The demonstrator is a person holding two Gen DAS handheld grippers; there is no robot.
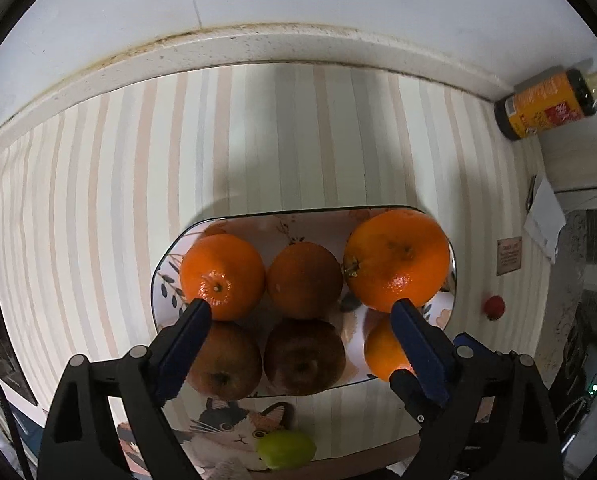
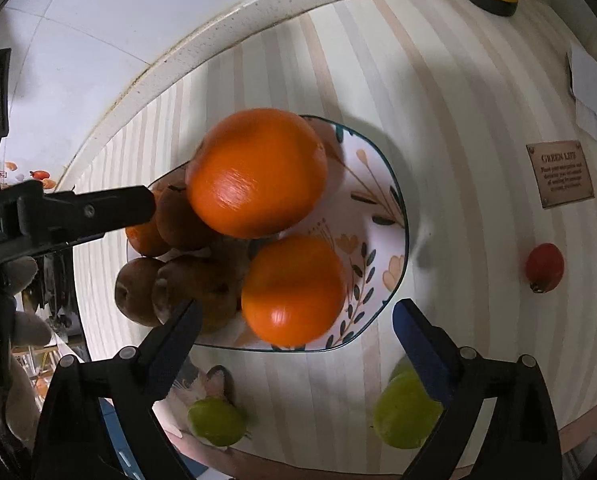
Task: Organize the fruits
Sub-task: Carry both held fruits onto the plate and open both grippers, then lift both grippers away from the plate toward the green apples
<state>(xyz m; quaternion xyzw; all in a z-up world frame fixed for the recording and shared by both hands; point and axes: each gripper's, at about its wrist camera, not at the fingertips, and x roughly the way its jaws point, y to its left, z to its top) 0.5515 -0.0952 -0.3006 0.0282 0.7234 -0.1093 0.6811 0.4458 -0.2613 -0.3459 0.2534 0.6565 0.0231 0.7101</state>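
Hovering spread and empty, the left tool [image 1: 300,306] and right tool [image 2: 296,310] are held above the plate [image 2: 394,200]; the top orange [image 2: 256,172], stacked beneath, could be dislodged onto the worktop [image 1: 258,132].

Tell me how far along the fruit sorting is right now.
Mostly done: the plate already carries several oranges, including the big orange, plus brown fruits in the near row. In hand: nothing; the left gripper and right gripper both hover open over the plate. Left: two green fruits and a small red fruit on the striped cloth outside the plate.
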